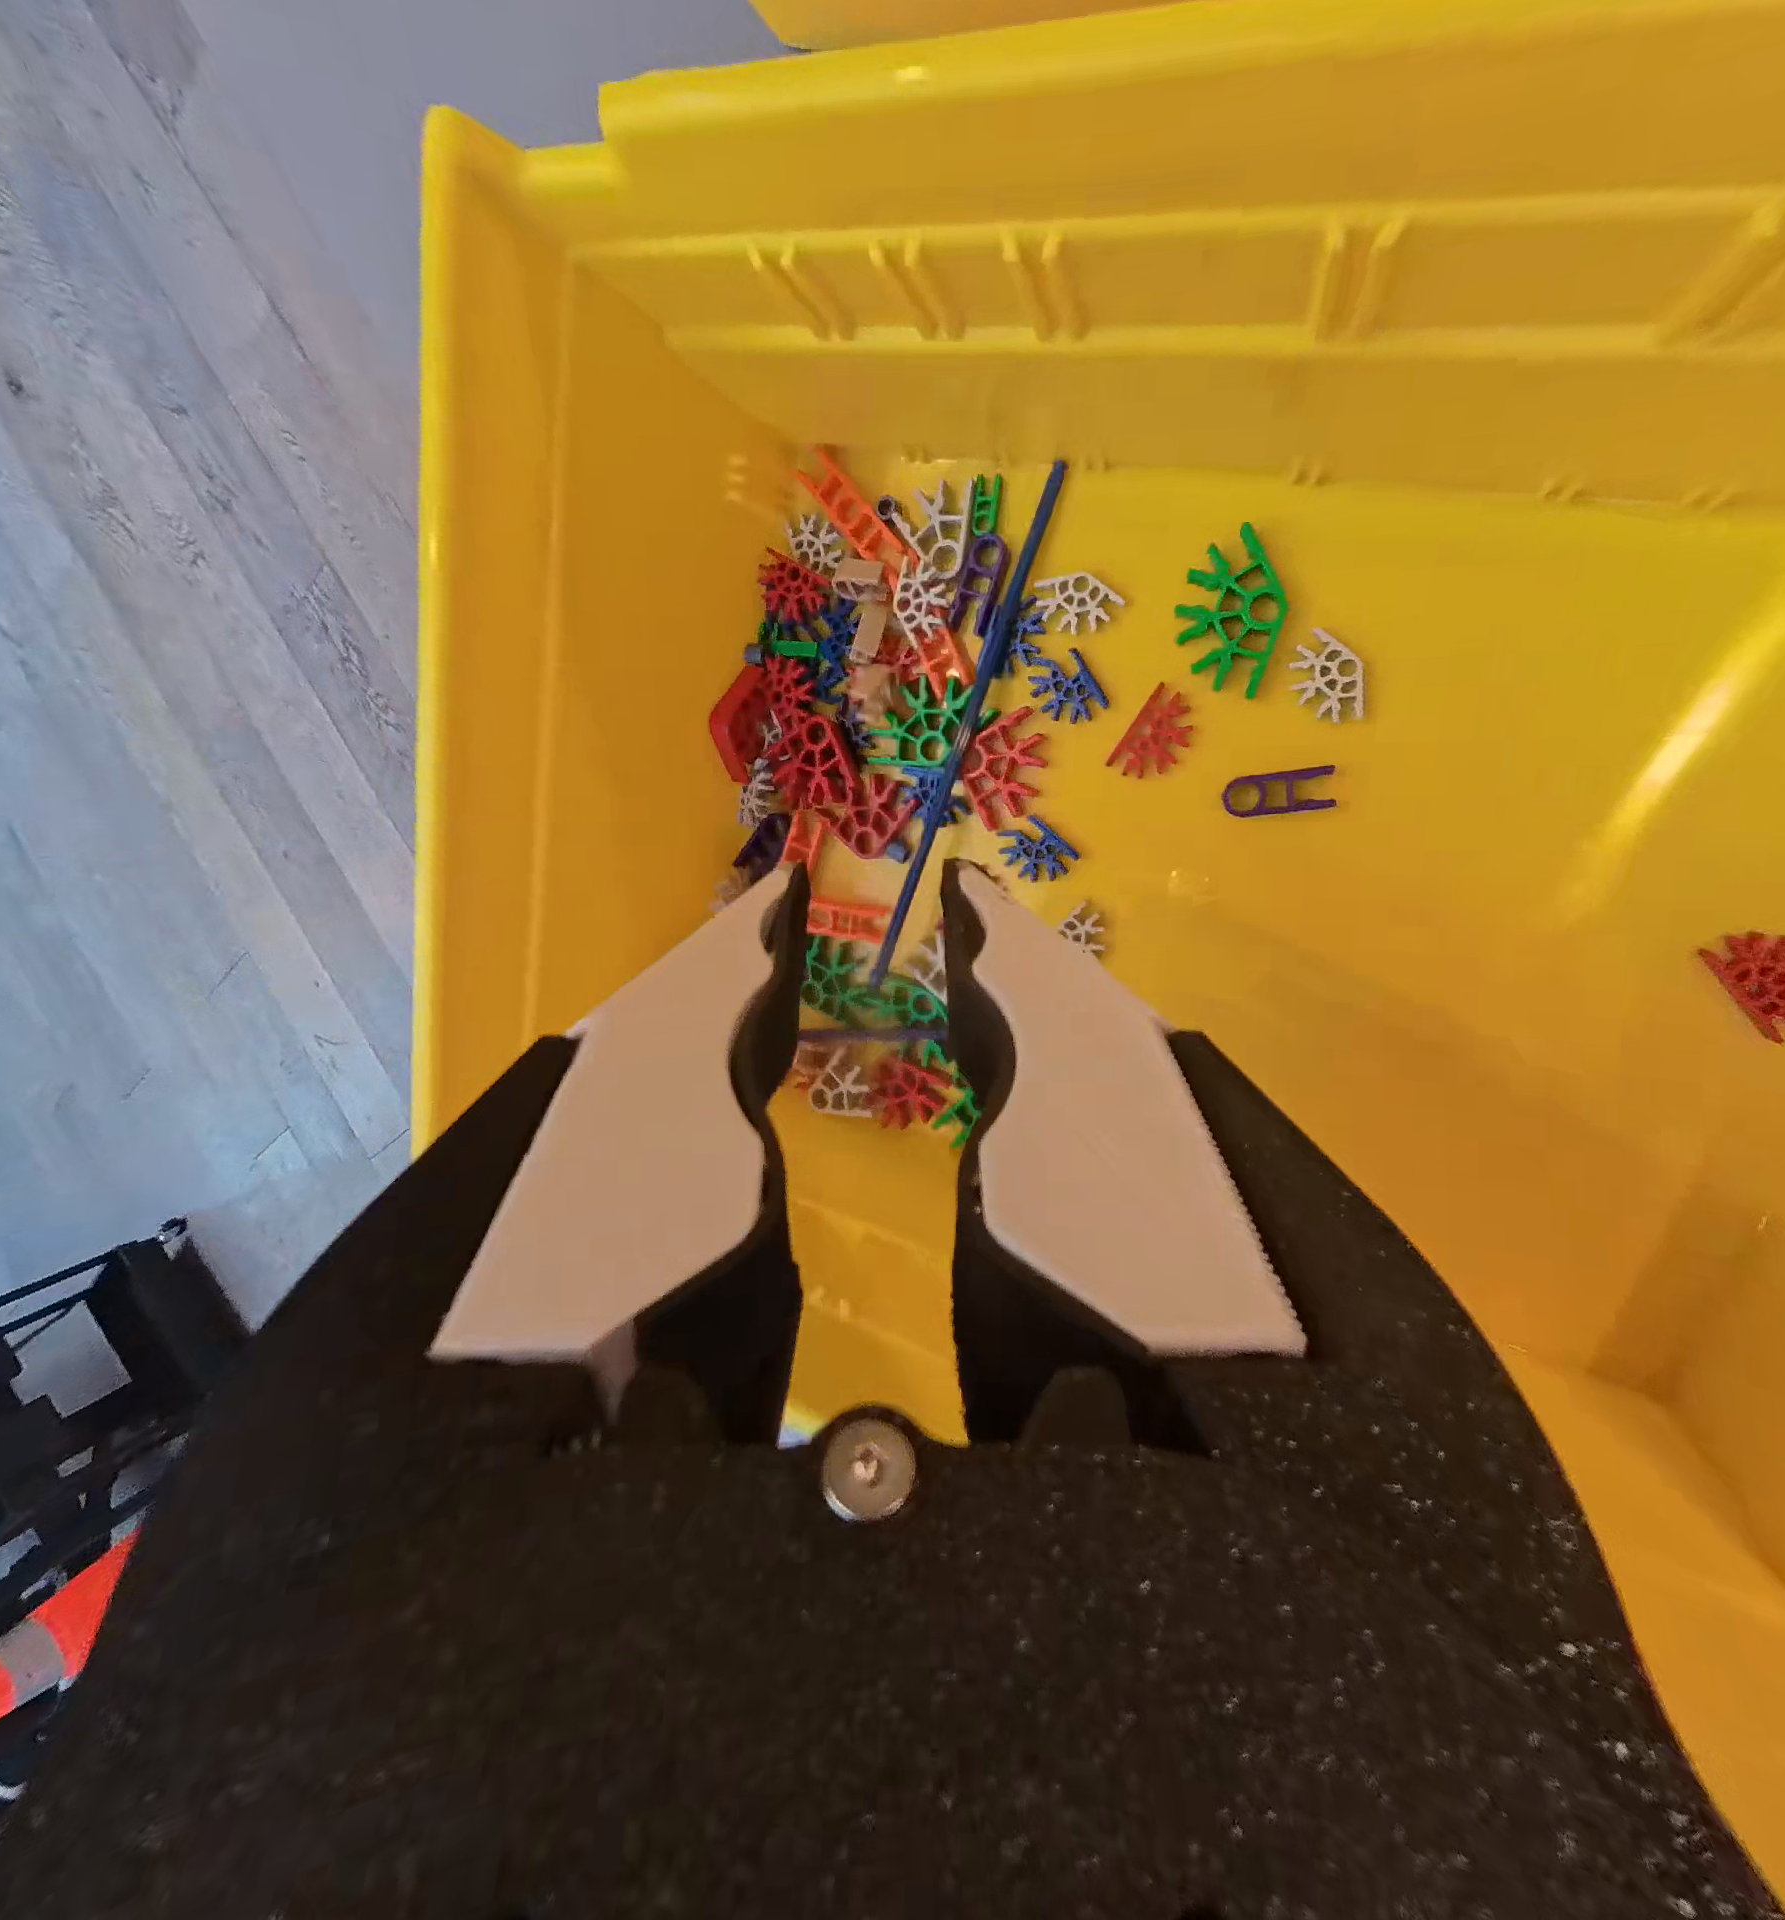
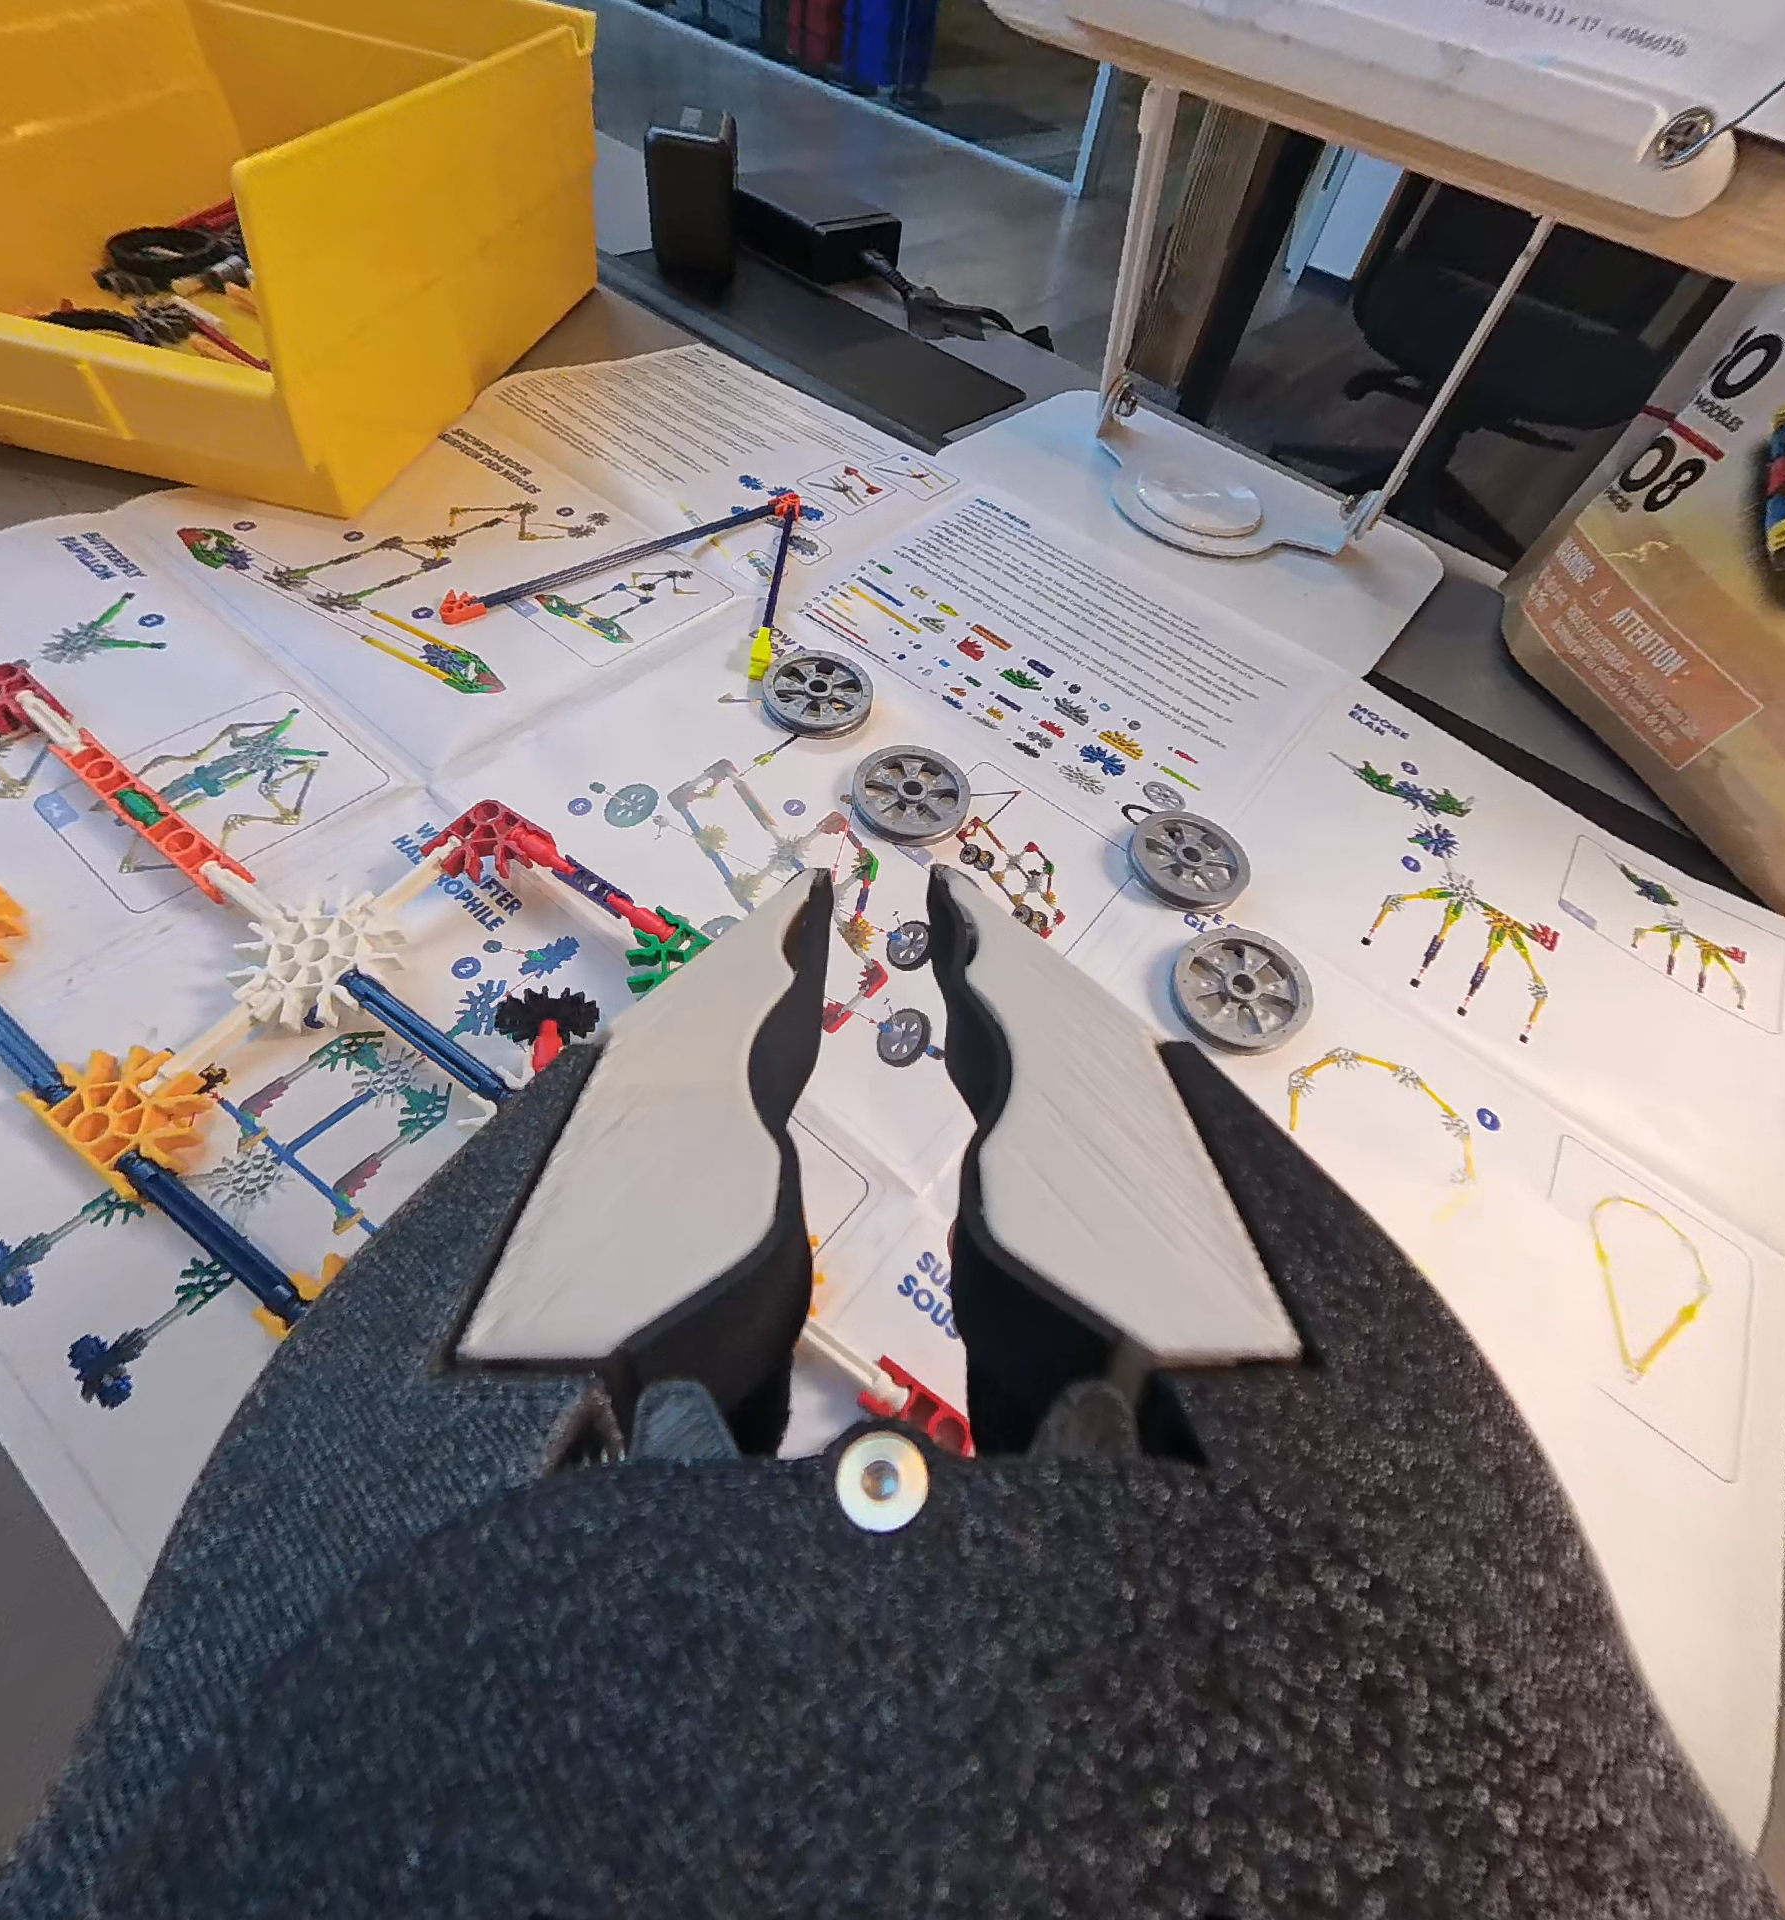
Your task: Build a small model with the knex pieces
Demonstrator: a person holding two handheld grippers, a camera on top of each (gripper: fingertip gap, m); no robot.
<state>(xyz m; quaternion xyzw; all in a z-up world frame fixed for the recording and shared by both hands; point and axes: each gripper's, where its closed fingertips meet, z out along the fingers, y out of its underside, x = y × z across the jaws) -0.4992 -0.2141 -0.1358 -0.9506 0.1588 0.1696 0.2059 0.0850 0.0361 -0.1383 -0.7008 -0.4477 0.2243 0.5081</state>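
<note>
Black speckled housing with a silver screw fills the bottom of each wrist view, and from it my grey fingers reach forward. On my left side, my left claw (image 1: 870, 878) points down into a yellow bin (image 1: 493, 644), its fingers spread with nothing pinched, tips just above a heap of small connectors (image 1: 867, 707) in red, green, blue, white and orange; a thin blue rod (image 1: 981, 707) lies slanted across that heap and ends between my fingertips. My right claw (image 2: 875, 883) hovers level over a printed instruction sheet (image 2: 1075, 665), fingers likewise spread and empty. That sheet bears text and coloured diagrams; the box (image 2: 1698, 582) at the right edge carries printing too. Four grey wheels (image 2: 911, 795) lie just ahead of my fingertips, a rod-and-connector build (image 2: 316, 951) to the left, and another yellow bin (image 2: 379, 312) beyond it.
</note>
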